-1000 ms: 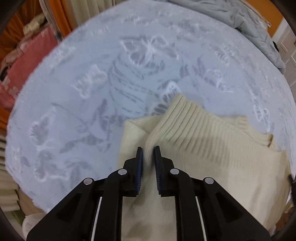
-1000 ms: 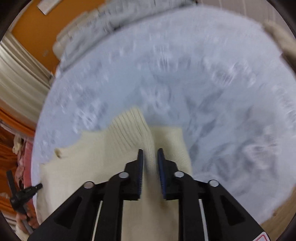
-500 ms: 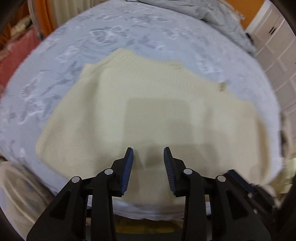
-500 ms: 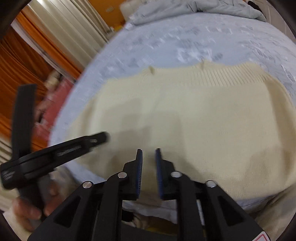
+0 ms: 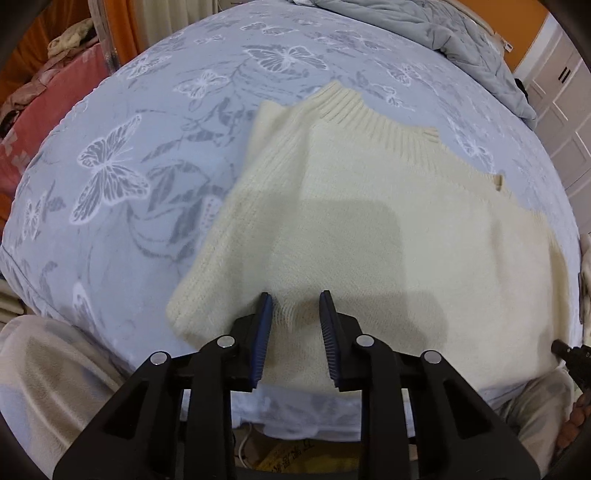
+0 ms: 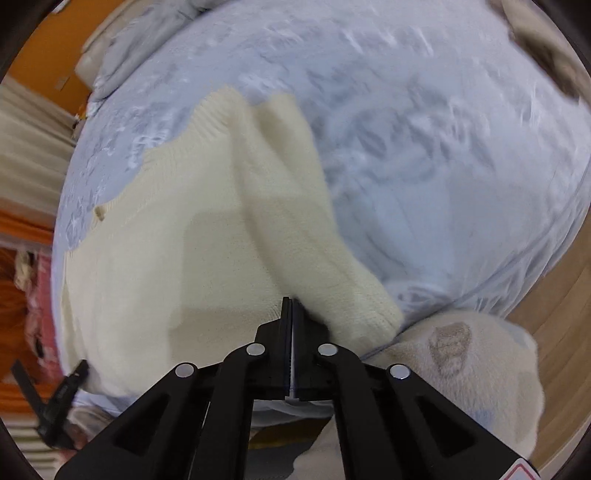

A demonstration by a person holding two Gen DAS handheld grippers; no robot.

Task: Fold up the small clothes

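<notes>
- Since half a second ago the cream knitted sweater (image 5: 369, 221) has one sleeve folded in over its body, where it lay spread flat before
- It lies on the pale blue butterfly-print bedspread (image 5: 122, 166), ribbed collar away from the cameras
- The left gripper (image 5: 295, 314) has its jaws apart, having just been closing, with a raised bit of knit between the blue pads (image 5: 263, 332), not clearly pinched
- The right gripper (image 6: 291, 314) is pressed together at the sleeve fold; whether it pinches knit is unclear

Butterfly-print bedsheet (image 5: 110, 177), grey quilt (image 5: 443, 33), pink blanket (image 5: 44, 99), white cupboard (image 5: 561, 110)
</notes>
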